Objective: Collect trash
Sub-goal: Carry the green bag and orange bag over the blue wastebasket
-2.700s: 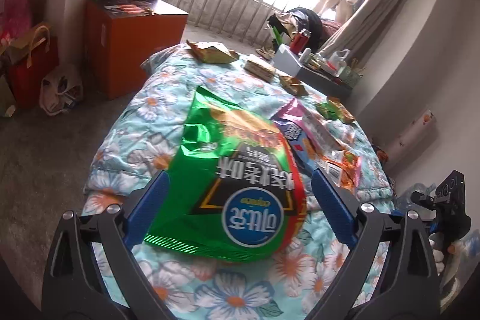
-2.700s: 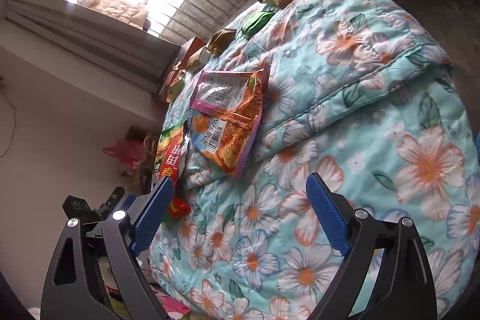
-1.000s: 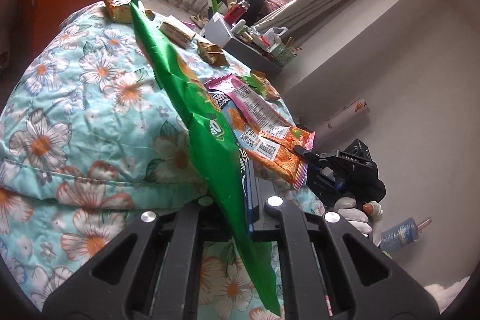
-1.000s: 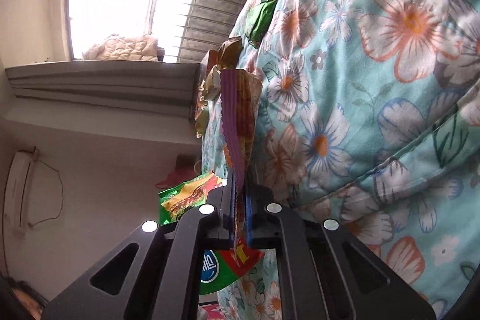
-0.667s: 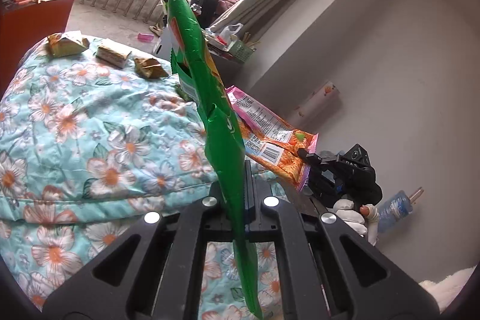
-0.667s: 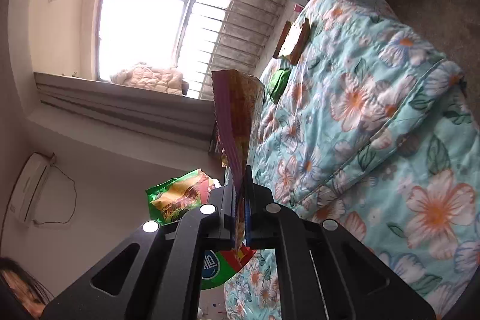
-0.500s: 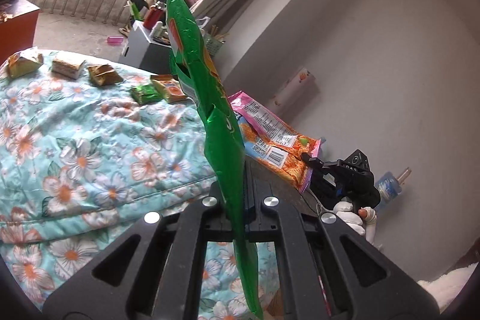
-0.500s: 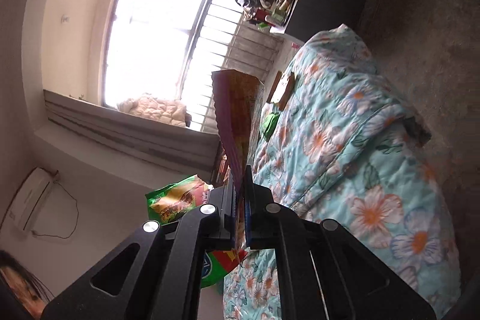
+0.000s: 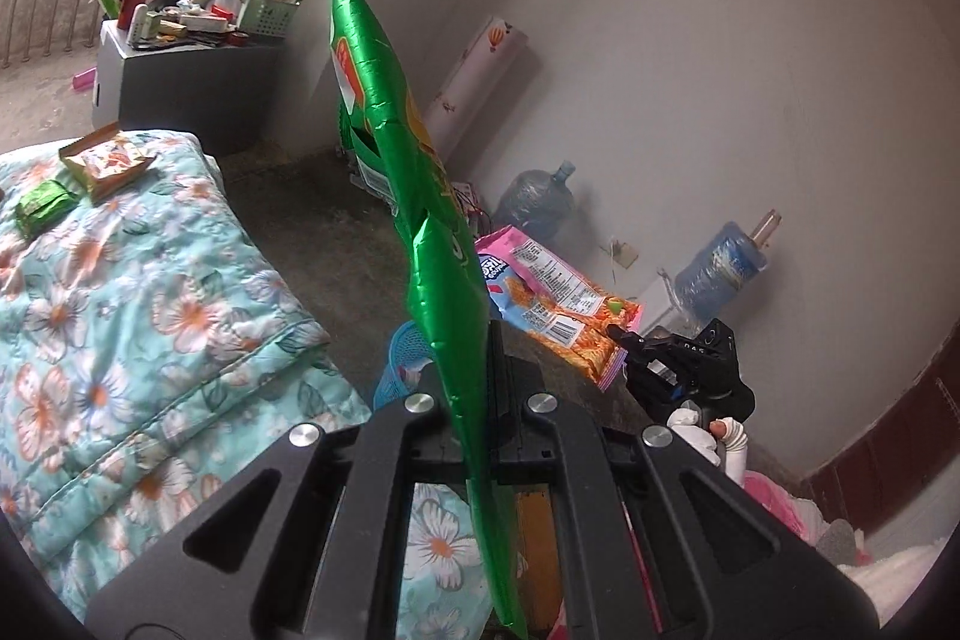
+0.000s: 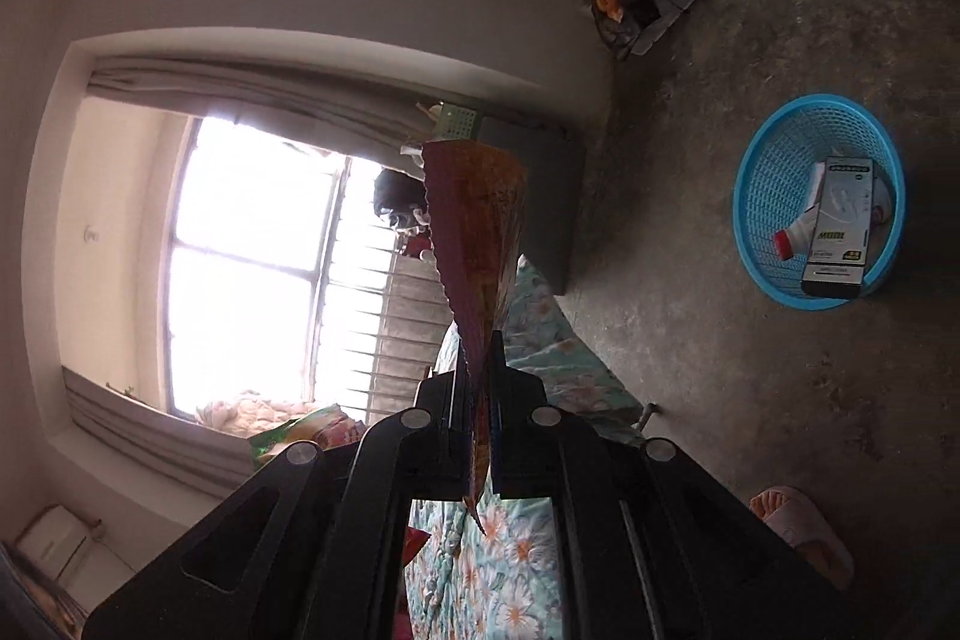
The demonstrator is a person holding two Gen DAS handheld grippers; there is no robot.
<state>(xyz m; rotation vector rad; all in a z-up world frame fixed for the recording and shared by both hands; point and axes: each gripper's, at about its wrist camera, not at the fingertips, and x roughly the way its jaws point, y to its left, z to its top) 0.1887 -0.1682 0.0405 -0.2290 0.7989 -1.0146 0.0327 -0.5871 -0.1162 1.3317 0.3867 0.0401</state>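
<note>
- The left gripper [image 9: 477, 340] has its jaws closed tight on a green snack bag [image 9: 414, 196], which stands edge-on and rises up and to the left from the grip, its lower end hanging below the jaws.
- The right gripper [image 10: 477, 358] has its jaws clamped on a pink and orange snack bag [image 10: 474, 232], seen edge-on with its zigzag-cut end uppermost against the bright window [image 10: 252, 268].
- In the left wrist view the same pink and orange snack bag [image 9: 558, 304] shows its printed face, pinched at one corner by the right gripper [image 9: 624, 337], which a white-gloved hand [image 9: 696, 427] holds.
- A blue mesh basket [image 10: 774, 172] sits on the bare concrete floor [image 10: 750, 400], well apart from the right gripper; a white box and a white bottle with a red cap lie inside it.
- Part of the basket's blue rim [image 9: 399, 352] shows just behind the green bag in the left wrist view.
- A floral quilt [image 9: 120, 316] covers the bed at the left; a small green wrapper [image 9: 45, 205] and an orange-printed packet [image 9: 108, 160] lie on it near its far edge.
- Two large water bottles [image 9: 540, 202] stand by the wall.
- A pink slipper [image 10: 798, 526] lies on the floor.
</note>
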